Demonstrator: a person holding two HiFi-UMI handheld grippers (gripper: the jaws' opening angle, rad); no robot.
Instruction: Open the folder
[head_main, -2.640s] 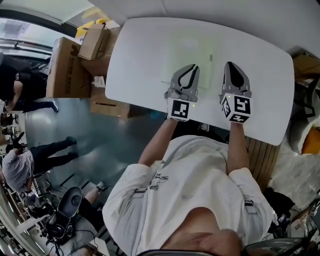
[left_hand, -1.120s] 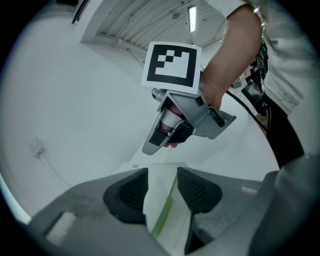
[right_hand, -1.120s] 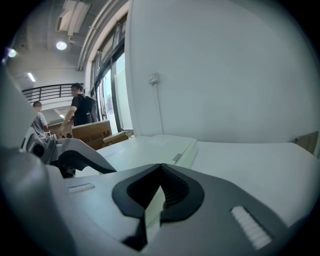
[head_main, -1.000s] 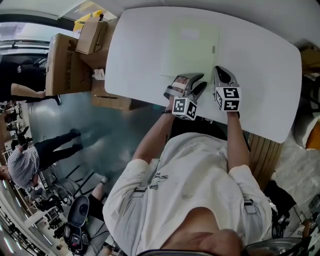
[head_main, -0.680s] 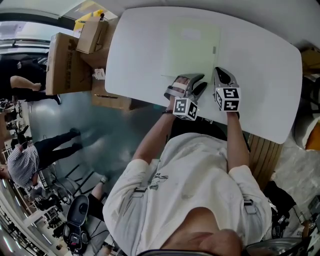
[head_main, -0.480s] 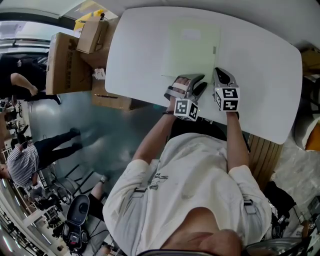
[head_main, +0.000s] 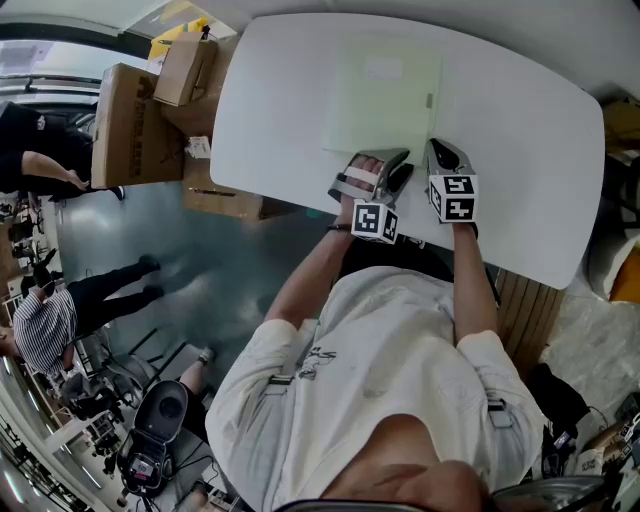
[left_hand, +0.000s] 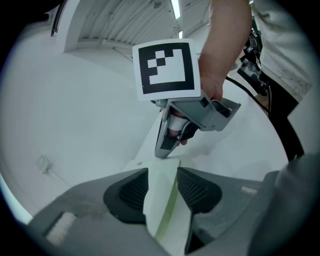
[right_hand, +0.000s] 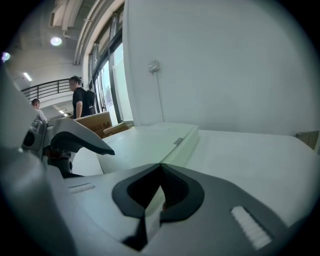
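Folder flat on table, near edge, not yet open; contents unseen. Boxes far left shut. Left tongs clamped on folder's near edge; right tongs pinched on its right corner. Step: grip. Next, I reckon: lift cover, pin the rest.

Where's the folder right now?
In the head view the pale green plastic folder lies on the white table, its near edge pinched by the left gripper and the right gripper.
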